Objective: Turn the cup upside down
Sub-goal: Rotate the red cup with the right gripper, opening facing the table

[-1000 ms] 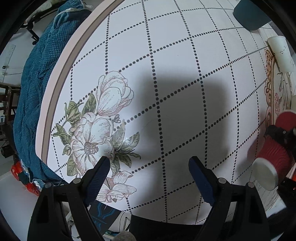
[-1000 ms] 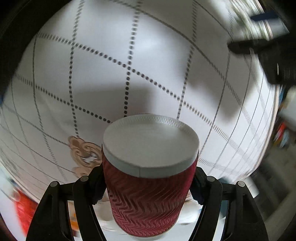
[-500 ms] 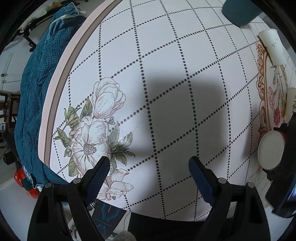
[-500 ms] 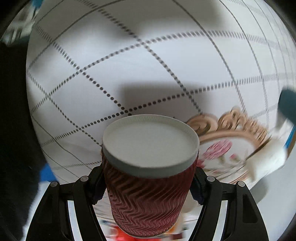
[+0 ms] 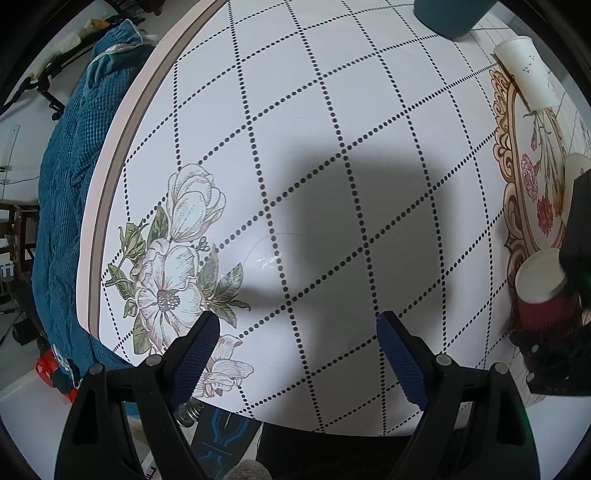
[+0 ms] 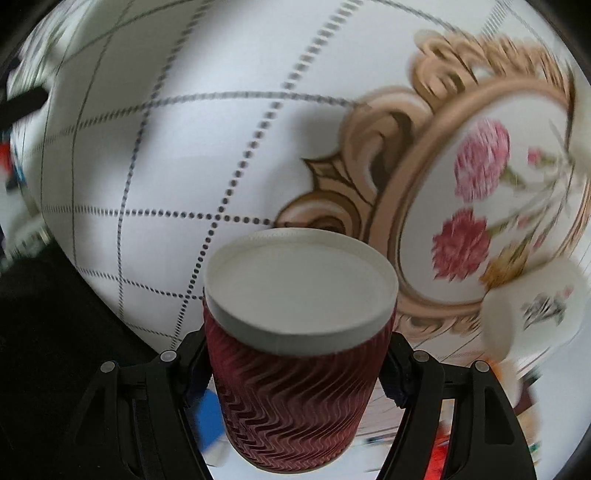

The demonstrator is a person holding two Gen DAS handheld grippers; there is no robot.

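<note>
A dark red ribbed paper cup point(image 6: 295, 384) with a white flat base is held in my right gripper point(image 6: 295, 369), which is shut on its sides. The base points away from the camera, toward the tablecloth. In the left wrist view the same cup point(image 5: 543, 295) shows at the far right, base up, with the right gripper point(image 5: 554, 332) around it low over the table. My left gripper point(image 5: 299, 354) is open and empty above the table's near edge, by the printed flower.
The table point(image 5: 332, 147) has a white cloth with dotted diamonds. A white paper cup point(image 5: 528, 74) lies at the far right, another white cup point(image 6: 532, 306) beside the red one. A teal container point(image 5: 447, 14) stands at the back. A blue blanket point(image 5: 66, 184) hangs left.
My right gripper has turned with the red cup, swinging over the floral medallion and bringing the cup base up near the table. My left gripper has stayed open and nearly still.
</note>
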